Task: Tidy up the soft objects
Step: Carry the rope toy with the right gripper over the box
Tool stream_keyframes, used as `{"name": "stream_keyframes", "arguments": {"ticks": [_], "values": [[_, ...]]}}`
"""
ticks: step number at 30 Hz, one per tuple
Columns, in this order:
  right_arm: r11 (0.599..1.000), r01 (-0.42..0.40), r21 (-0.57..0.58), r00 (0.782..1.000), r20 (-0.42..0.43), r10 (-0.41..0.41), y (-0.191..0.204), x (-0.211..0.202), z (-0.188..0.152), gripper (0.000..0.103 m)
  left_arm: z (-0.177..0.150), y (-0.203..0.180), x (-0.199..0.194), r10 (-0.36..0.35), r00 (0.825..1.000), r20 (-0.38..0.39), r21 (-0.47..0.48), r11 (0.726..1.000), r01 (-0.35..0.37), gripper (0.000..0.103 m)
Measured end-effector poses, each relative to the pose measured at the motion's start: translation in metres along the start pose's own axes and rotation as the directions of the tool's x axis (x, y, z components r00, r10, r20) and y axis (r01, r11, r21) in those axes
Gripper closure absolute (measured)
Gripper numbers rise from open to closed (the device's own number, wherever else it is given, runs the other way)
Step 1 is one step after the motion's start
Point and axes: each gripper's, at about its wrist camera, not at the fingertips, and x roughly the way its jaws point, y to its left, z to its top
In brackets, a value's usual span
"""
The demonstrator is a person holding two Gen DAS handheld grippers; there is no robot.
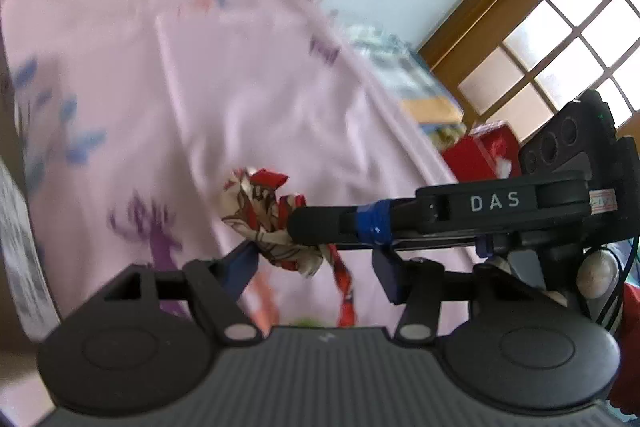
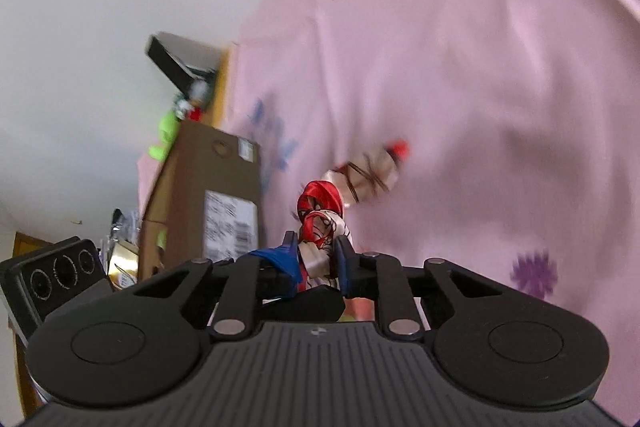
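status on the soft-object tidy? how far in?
Done: nothing visibly put away yet. In hand: the right gripper is shut on the red-and-cream scarf, bunched above the pink bedsheet; the left gripper looks open around its lower folds. Left: folding or placing the scarf; no destination is visible.
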Motion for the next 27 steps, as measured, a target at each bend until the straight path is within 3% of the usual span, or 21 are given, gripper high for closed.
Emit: {"name": "stream_keyframes", "arguments": {"ticks": [4,8,15,21,24,27], "values": [[0.995,-0.059,-0.077,0.996,0.057,0.064,0.029,-0.021,0.017,0.103,0.019,-0.015,-0.030,0.001,0.995,0.096,0.052,0.999,-0.006,0.051],[0.977,-0.116,-0.180,0.987,0.093,0.134,0.068,-0.035,0.026,0.103,0.031,-0.027,-0.070,0.017,0.979,0.205,0.099,0.994,-0.038,0.051],[0.920,-0.222,-0.323,0.964,0.069,0.257,0.140,-0.021,0.031,0.103,0.035,-0.022,-0.147,0.106,0.924,0.367,0.119,0.980,-0.160,0.051],[0.876,-0.280,-0.392,0.951,0.010,0.309,0.202,0.012,0.011,0.103,0.025,0.002,-0.213,0.166,0.884,0.438,0.076,0.972,-0.220,0.051],[0.866,-0.248,-0.435,0.961,-0.001,0.275,0.223,0.035,-0.008,0.103,0.013,0.026,-0.231,0.170,0.884,0.435,0.033,0.978,-0.204,0.051],[0.869,-0.188,-0.458,0.978,-0.001,0.211,0.233,0.059,-0.021,0.103,0.003,0.055,-0.230,0.150,0.907,0.393,-0.031,0.988,-0.150,0.052]]}}
